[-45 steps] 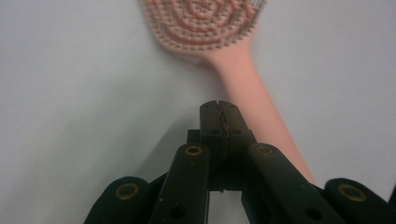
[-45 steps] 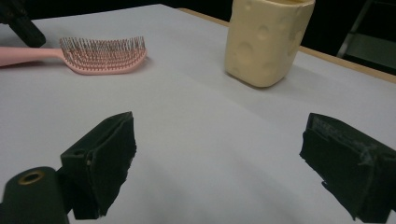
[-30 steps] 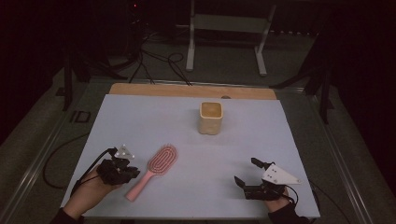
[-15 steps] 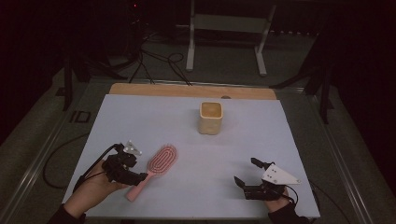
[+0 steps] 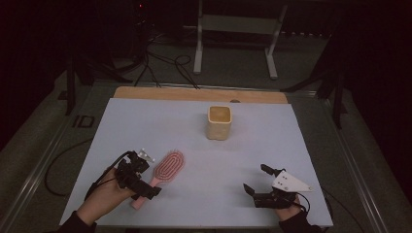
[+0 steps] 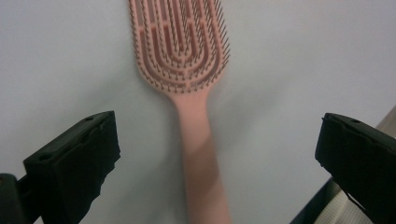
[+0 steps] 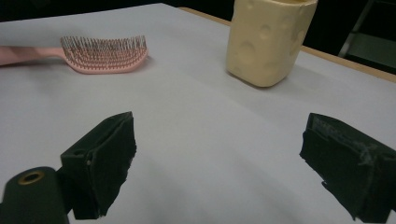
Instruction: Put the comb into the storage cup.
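2 tongs in play, both with jaws wide apart. Your left tongs (image 5: 145, 182) sit at the near left of the surface (image 5: 272, 145), over the handle of the pink hairbrush (image 5: 165, 167); their jaws have just been opening, and the left gripper view shows the handle lying between them with clear space on both sides, nothing pressing it. The brush lies flat, bristles up, head pointing away from you toward the middle of the surface. In the high view your hand and the black tongs body cover part of the handle, so you can't tell there where the handle ends. In the left gripper view the brush (image 6: 187, 60) is cut off at the top edge and the handle's near end blurs out at the bottom edge.

Your right tongs (image 5: 255, 179) rest at the near right, well apart from the brush, jaws spread with only bare surface between them. The yellow cup (image 5: 219, 122) stands upright toward the far middle; in the right gripper view its top (image 7: 268, 39) is cropped, so what is inside is not visible there. Background beyond the surface is too dark to read.
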Demonstrator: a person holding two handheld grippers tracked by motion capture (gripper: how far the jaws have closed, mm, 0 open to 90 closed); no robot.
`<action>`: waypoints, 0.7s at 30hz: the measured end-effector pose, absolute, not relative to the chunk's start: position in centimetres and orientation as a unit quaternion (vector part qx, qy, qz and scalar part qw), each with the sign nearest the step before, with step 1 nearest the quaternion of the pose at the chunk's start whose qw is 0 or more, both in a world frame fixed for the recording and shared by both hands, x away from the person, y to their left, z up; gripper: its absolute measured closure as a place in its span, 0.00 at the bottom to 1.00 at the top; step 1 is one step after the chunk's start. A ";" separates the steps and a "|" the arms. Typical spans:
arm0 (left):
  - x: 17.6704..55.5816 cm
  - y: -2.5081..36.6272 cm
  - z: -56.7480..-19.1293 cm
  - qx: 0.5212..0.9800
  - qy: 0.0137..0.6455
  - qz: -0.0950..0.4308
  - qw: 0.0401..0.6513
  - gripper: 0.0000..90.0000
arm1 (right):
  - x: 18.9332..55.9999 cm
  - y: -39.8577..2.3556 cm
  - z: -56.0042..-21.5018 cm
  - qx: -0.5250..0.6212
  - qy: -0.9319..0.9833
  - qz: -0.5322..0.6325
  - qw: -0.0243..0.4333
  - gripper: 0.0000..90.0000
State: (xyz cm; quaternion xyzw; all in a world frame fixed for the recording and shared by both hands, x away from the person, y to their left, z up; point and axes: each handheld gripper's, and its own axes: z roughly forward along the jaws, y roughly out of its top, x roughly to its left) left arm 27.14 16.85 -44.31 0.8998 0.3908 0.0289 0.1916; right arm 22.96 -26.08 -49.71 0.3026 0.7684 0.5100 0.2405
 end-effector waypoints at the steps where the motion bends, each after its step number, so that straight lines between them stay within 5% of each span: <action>1: 27.2 16.8 -44.6 0.902 0.390 0.024 0.186 0.00 | 23.0 -26.1 -49.7 0.303 0.768 0.511 0.240 0.11; 21: 29.2 15.2 -47.0 0.904 0.412 0.008 0.112 0.02 | 23.1 -26.1 -49.8 0.306 0.769 0.508 0.239 0.11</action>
